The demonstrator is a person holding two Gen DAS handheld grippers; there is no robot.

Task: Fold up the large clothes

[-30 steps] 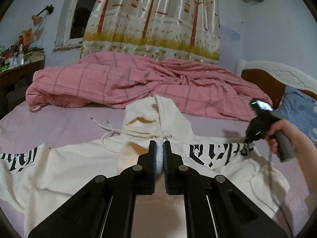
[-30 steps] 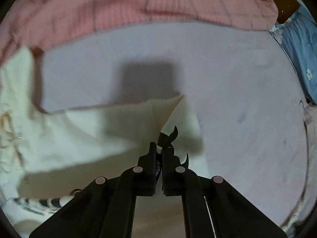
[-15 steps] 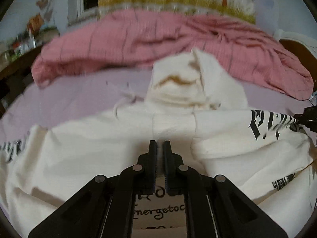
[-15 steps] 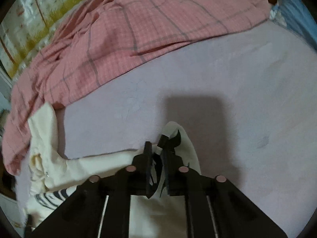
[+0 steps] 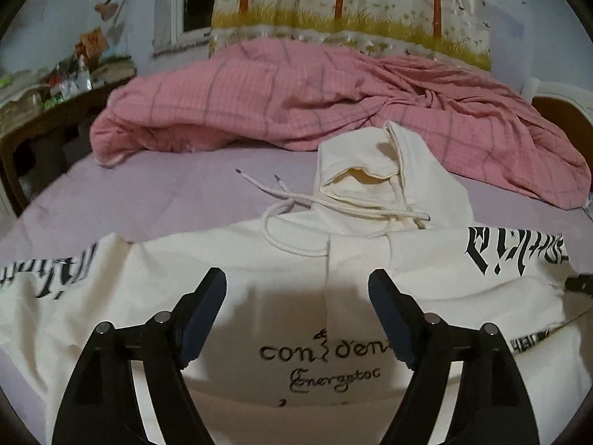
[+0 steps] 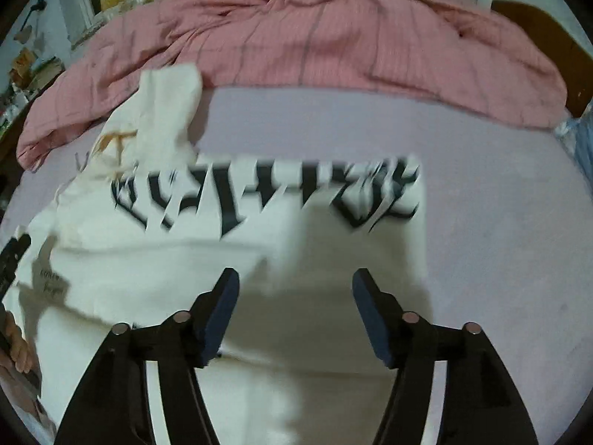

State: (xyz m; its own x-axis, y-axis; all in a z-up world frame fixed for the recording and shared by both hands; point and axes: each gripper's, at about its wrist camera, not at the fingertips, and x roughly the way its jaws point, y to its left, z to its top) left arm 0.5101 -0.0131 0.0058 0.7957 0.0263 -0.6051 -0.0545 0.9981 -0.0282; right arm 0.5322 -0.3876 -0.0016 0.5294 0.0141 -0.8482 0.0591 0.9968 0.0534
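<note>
Two grippers hang over a cream cotton hoodie with black letters that lies spread flat on the bed with the light purple sheet. The left gripper is above the chest of the hoodie, where thin black writing shows. Its jaws are opening wide and nothing is pinched between them; only flat cloth lies under them. The hood points toward the far side of the bed, and its white cords trail onto the sheet. One sleeve with big black letters is folded across the body near the shoulder line.

The right gripper is over that folded sleeve. Its jaws are opening too, with nothing gripped, and the pads do not press on the cloth. The right wrist view is blurry. At its left edge a bit of a hand shows.

A crumpled pink checked blanket is piled along the far edge of the bed, just behind the hood. Behind it hangs a shiny curtain with orange trees. A brown wooden table with clutter stands by the far left corner of the bed.
</note>
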